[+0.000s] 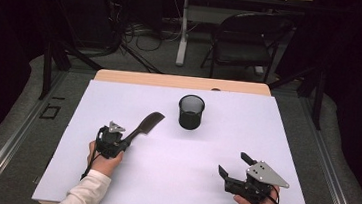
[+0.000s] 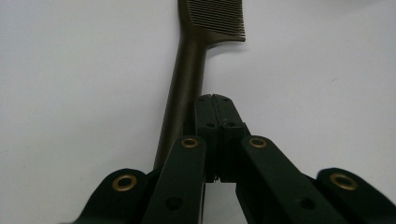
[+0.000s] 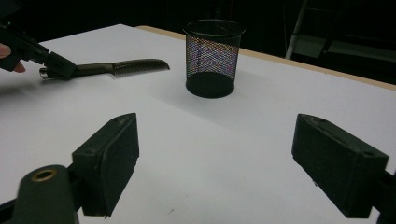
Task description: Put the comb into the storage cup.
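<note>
While the left gripper (image 1: 126,141) sits with its jaws pressed together, the comb (image 1: 145,124) lies flat on the white table (image 1: 246,128), its handle running alongside those jaws. In the left gripper view the jaws meet with nothing between them and the handle (image 2: 180,102) passes just to their left, reaching ahead to the toothed end (image 2: 217,18); whether the handle touches them cannot be told. Beyond the comb's teeth and off to the right stands the mesh cup (image 1: 190,111) — upright, well apart from both grippers; its inside looks dark, and no contents can be made out. The right gripper (image 1: 233,164) rests low on the table with its jaws spread wide, nothing between them. In its own view the cup (image 3: 213,58) stands ahead between the two jaws, with the comb (image 3: 126,66) to the left of it.
</note>
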`<action>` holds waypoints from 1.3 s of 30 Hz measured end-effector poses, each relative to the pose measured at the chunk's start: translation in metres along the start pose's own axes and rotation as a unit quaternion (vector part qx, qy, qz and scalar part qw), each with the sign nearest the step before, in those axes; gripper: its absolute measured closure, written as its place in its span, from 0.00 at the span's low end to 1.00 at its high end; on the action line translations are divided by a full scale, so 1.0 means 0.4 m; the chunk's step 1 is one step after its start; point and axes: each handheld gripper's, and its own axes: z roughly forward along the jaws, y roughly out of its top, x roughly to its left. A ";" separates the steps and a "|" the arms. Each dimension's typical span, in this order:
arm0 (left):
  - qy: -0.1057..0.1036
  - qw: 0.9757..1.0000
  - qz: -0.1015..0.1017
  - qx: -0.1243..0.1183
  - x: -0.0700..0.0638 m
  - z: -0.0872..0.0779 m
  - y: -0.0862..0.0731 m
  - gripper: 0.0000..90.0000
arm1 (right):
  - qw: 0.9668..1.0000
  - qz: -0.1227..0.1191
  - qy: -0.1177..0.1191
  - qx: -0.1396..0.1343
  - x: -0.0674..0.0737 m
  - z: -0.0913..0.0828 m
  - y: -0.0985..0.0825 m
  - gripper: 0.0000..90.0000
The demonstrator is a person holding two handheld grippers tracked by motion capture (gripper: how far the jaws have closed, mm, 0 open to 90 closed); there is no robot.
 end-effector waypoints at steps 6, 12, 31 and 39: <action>0.003 1.000 -0.005 0.000 0.007 0.000 0.000 1.00 | 1.000 0.000 0.000 0.000 0.000 0.000 0.000 0.16; 0.004 1.000 -0.006 0.001 0.012 -0.001 -0.001 1.00 | 1.000 0.000 0.001 0.000 0.001 0.000 0.000 0.16; 0.000 1.000 -0.005 -0.006 0.011 -0.014 -0.001 1.00 | 1.000 -0.001 0.001 0.001 0.000 0.000 0.000 0.16; -0.002 1.000 -0.007 -0.012 0.012 -0.022 -0.002 0.99 | 1.000 -0.001 0.001 0.001 0.000 0.000 0.000 0.16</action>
